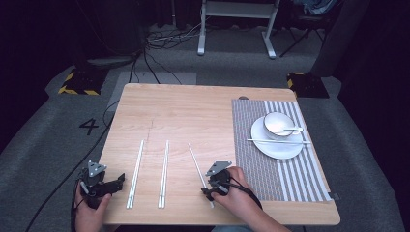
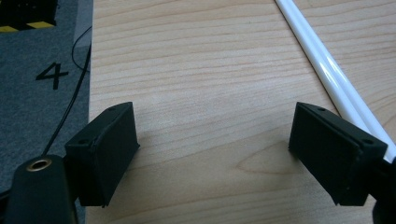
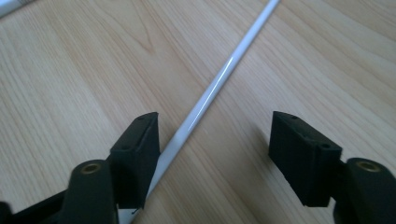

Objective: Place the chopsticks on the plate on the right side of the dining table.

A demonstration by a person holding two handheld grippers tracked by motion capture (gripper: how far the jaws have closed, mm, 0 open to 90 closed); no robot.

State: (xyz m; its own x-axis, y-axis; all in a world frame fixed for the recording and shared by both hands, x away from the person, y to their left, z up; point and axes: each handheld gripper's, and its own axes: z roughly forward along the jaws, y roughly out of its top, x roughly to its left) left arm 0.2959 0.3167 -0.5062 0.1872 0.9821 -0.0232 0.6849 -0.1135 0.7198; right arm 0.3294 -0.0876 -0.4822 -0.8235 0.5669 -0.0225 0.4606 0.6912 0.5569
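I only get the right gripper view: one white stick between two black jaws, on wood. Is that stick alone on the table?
Observer: No. A left pair of chopsticks and a middle pair lie to the left of your single chopstick.
Operator: Where might mine belong?
Observer: Probably with its mate: another chopstick lies across a white plate on the striped placemat, at the right.
Operator: And the other gripper?
Observer: The left gripper rests open at the near left corner of the table, holding nothing.
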